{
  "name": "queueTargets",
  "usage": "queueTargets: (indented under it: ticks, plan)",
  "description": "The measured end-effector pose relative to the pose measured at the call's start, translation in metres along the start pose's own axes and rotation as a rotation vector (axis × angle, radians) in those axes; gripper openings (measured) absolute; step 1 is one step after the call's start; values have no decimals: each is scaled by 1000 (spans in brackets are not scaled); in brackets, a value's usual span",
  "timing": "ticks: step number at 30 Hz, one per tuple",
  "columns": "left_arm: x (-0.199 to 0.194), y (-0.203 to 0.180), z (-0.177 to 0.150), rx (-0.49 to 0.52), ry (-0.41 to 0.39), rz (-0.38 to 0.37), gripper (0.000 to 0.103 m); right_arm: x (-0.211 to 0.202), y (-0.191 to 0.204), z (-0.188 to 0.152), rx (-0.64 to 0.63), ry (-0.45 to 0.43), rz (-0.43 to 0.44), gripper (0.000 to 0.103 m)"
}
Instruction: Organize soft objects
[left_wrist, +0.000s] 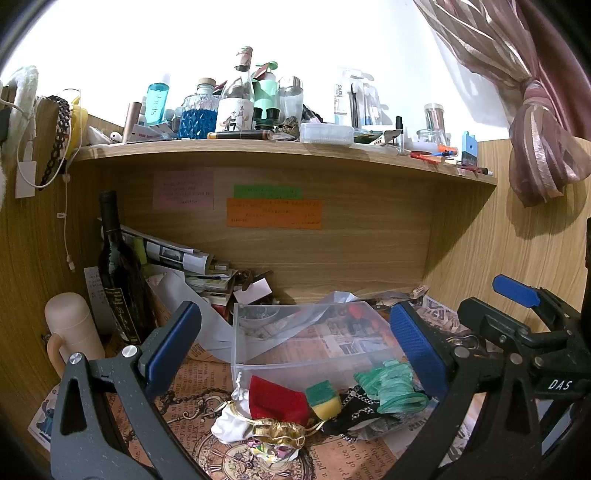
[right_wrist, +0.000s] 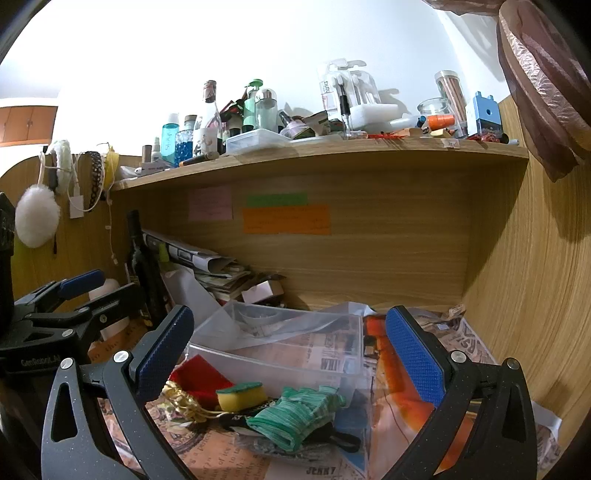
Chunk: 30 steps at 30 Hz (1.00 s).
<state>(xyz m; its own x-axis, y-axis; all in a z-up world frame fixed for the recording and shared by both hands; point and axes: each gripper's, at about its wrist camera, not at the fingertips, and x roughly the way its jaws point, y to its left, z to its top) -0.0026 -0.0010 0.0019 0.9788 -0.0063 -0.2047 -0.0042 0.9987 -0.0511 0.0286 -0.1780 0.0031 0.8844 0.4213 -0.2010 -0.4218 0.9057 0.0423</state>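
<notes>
Lower centre of both wrist views: a small heap of soft objects on the paper-covered desk, just in front of a clear plastic bin (left_wrist: 295, 332), the likely receptacle, which looks to hold no soft item yet.

Grippers. Left gripper (left_wrist: 295, 343): jaws spread wide, holding nothing, hovering above the heap. Right gripper (right_wrist: 291, 350): likewise spread and empty, beside the left one and over the heap's green end.

Step in hand, as judged: choosing and closing on the first piece. Advice: take the topmost, freest item, bite into the bulk of the fabric rather than a loose edge, lift straight up so neighbours are not dragged, and clear the bin's near wall before releasing.

Items.
- Green striped cloth (right_wrist: 295, 413): bunched and crumpled, lower centre of the right view, lying on a black strap or band (right_wrist: 343, 441); it will sag once lifted.
- Sponge (left_wrist: 323, 398): yellow with a green scouring face, mid-heap, tilted; springy, easy to pinch.
- Red cloth (left_wrist: 277, 400): folded, to the left of the sponge.
- White cloth (left_wrist: 231, 424): crumpled, at the heap's left edge.
- Gold fabric piece (left_wrist: 279, 430): shiny and gathered, possibly a pouch or mask; too rumpled to tell.

Hazard: the wine bottle (left_wrist: 118, 266) stands at mid-left, well apart.
</notes>
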Motion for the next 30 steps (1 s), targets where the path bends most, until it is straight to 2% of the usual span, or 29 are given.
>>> queueTargets:
  ticks: [30]
  plan:
    - [-1, -4, 4, 10, -6, -13, 103, 1, -1, 0, 7, -2, 5, 103]
